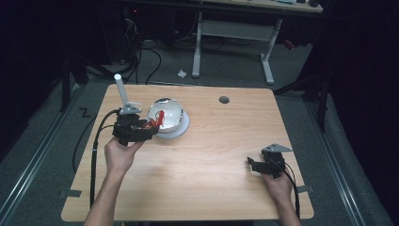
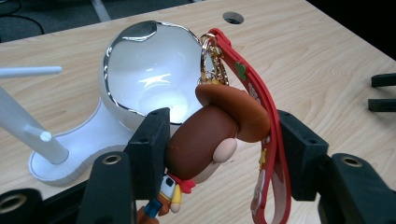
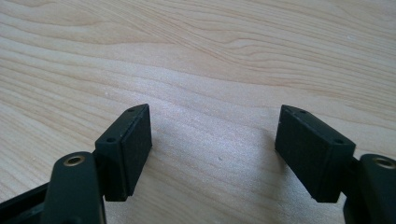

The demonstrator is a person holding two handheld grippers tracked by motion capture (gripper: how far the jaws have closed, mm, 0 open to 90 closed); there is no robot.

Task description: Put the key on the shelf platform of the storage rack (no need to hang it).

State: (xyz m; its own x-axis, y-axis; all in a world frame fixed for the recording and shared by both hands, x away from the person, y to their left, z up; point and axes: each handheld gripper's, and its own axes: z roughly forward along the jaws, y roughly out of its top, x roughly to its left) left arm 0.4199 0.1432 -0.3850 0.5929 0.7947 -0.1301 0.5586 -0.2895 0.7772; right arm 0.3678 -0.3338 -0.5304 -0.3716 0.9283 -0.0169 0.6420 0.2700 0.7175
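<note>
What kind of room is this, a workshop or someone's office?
Probably a lab set up for recording handling tasks. A bare wooden table stands on grey carpet in a darkened room, cables trail across the floor, and a person works with a hand-held cabled tool gripping a toy keychain.

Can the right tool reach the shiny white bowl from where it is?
Probably yes. The right tool is open and holds nothing, and bare table lies between it and the bowl. The left tool, gripping the keychain toy, crowds the bowl's near side.
</note>
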